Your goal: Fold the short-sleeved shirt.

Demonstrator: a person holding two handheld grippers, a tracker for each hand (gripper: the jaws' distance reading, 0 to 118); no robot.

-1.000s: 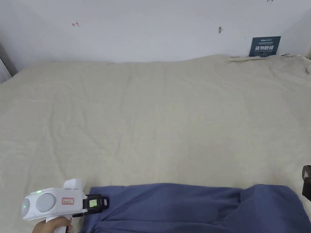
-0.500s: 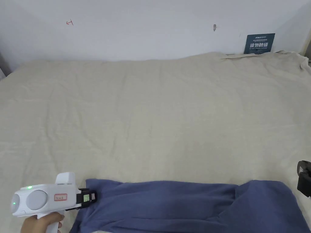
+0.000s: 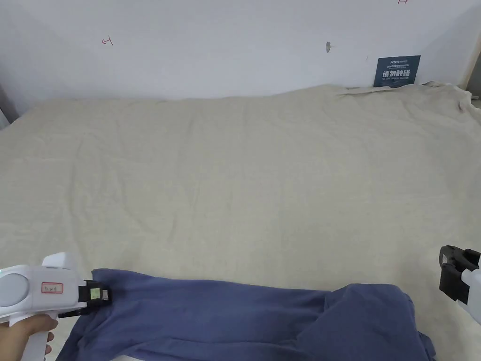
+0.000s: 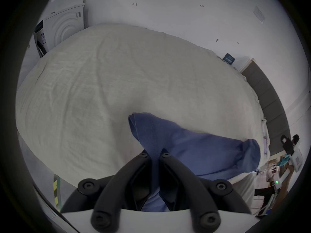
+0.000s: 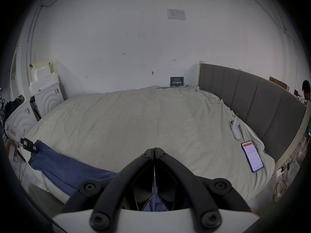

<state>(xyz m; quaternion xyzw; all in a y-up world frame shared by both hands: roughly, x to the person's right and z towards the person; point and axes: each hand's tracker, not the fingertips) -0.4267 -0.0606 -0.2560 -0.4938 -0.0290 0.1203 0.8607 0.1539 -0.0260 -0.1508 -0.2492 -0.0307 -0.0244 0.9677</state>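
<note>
Left gripper view: shirt (image 4: 193,145) hem is pinched by closed left tongs (image 4: 155,154); right tongs (image 5: 154,150) closed, blue cloth glimpsed behind; slippage is risked if tugged.

The shirt (image 3: 225,319) is plain blue, made of soft cloth with a stitched hem (image 4: 154,135). It lies stretched in a long band across the near edge of the cream bedsheet (image 3: 244,178), running from left to right. Its left end is lifted into a narrow, bunched point. Along the middle it lies fairly flat, with long shallow creases. At the right end the cloth is folded over itself in a rounded, rumpled hump (image 3: 371,310).
</note>
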